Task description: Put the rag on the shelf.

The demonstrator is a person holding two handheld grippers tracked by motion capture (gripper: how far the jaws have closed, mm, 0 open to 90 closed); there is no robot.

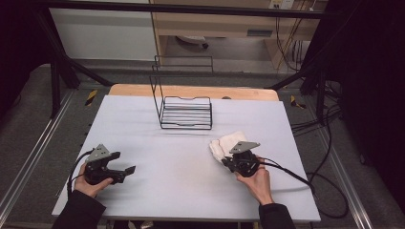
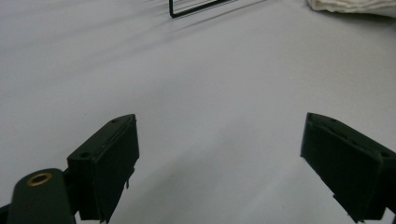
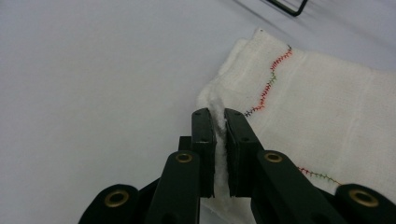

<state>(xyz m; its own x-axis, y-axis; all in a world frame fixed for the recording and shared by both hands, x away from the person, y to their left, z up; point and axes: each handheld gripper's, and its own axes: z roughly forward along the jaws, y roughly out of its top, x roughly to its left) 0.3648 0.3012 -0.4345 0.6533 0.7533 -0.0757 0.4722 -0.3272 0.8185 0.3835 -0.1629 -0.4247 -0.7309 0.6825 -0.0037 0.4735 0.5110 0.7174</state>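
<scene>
A folded white cloth (image 1: 225,142) with coloured zigzag stitching (image 3: 327,102) lies on the pale table, right of centre. My right gripper (image 1: 228,160) (image 3: 219,122) is shut on the cloth's near edge, a ridge of fabric pinched between its two black pads. My left gripper (image 1: 128,170) (image 2: 219,140) rests at the table's left side, held by a hand, its jaws wide apart with only bare tabletop between them. The cloth's corner (image 2: 355,5) shows at the top right of the left gripper view.
A black wire rack (image 1: 184,110) stands at the table's back centre, its base corner (image 2: 196,7) visible in the left gripper view. Cables trail from both grippers, the right one looping off the table's right edge (image 1: 305,183). Black frame poles rise behind the table.
</scene>
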